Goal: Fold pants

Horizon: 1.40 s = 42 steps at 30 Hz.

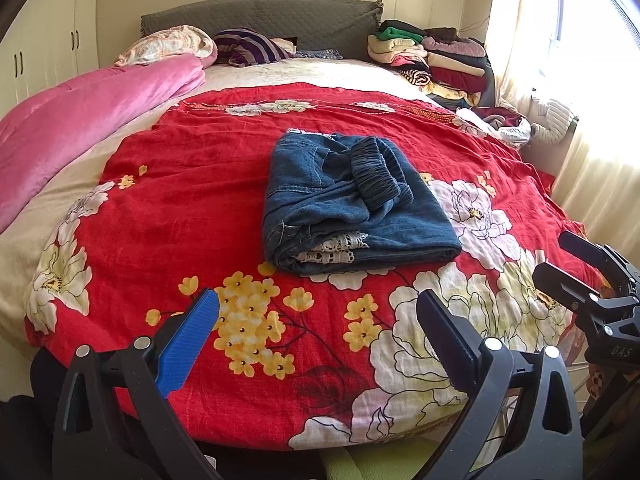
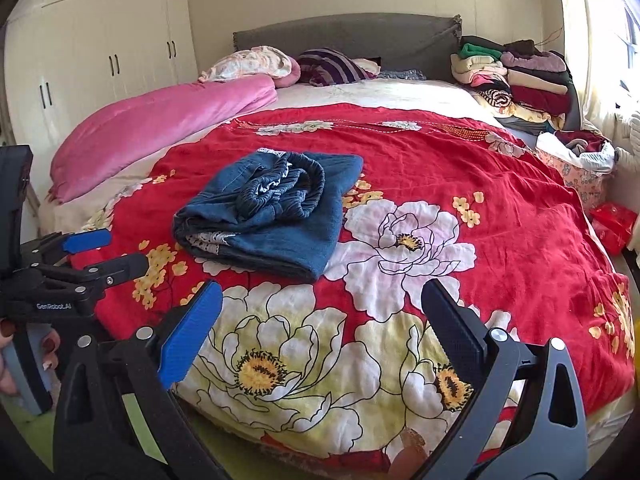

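Dark blue denim pants (image 1: 352, 204) lie folded into a compact bundle on the red floral bedspread (image 1: 192, 200), elastic waistband on top and white lace showing at the near fold. My left gripper (image 1: 320, 320) is open and empty, hovering near the bed's front edge, well short of the bundle. In the right wrist view the pants (image 2: 272, 216) sit left of centre. My right gripper (image 2: 322, 316) is open too, nothing between its fingers, also back from the pants. Each gripper shows in the other's view: the right gripper (image 1: 576, 268) at the far right, the left gripper (image 2: 104, 252) at the far left, held by a hand.
A pink quilt (image 1: 80, 120) lies along the bed's left side. Pillows (image 1: 248, 46) rest against the grey headboard. A stack of folded clothes (image 1: 436, 60) fills the back right corner, with a basket of laundry (image 2: 576, 160) beside the curtain. Wardrobes (image 2: 100, 48) stand at left.
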### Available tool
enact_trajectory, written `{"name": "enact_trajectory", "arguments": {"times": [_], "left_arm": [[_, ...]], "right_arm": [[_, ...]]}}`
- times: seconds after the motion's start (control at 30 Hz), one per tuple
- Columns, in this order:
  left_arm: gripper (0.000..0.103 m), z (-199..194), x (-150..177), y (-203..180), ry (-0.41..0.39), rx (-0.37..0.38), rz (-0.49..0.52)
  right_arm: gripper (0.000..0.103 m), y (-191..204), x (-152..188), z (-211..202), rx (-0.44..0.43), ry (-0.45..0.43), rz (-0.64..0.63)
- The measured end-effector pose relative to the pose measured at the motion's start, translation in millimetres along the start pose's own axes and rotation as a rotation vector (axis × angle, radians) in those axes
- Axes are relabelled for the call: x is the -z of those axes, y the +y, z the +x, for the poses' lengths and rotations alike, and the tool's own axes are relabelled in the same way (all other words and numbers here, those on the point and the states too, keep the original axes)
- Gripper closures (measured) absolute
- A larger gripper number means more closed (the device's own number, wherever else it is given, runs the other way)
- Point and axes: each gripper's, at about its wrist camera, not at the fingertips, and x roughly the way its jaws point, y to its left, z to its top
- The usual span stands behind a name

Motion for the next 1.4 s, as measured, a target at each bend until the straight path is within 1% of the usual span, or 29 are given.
{"name": "enact_trajectory", "arguments": {"times": [0.23,0.5,1.4], "left_arm": [[0.004,1.2,0.1,-0.7,0.011,-0.01,0.0],[0.004,-0.7,-1.2,-3.2,0.004,-0.015,0.016],[0.004,-3.8,-2.8,-1.8,-0.002,-0.02,0.017]], "right_arm": [[0.009,-1.2,0.8,0.0,0.0,0.003,0.002],[0.009,-2.2,1.1,0.5,0.001,0.003,0.001],[0.009,-6.6,-1.1,-0.6,0.009,-0.004,0.022]]}}
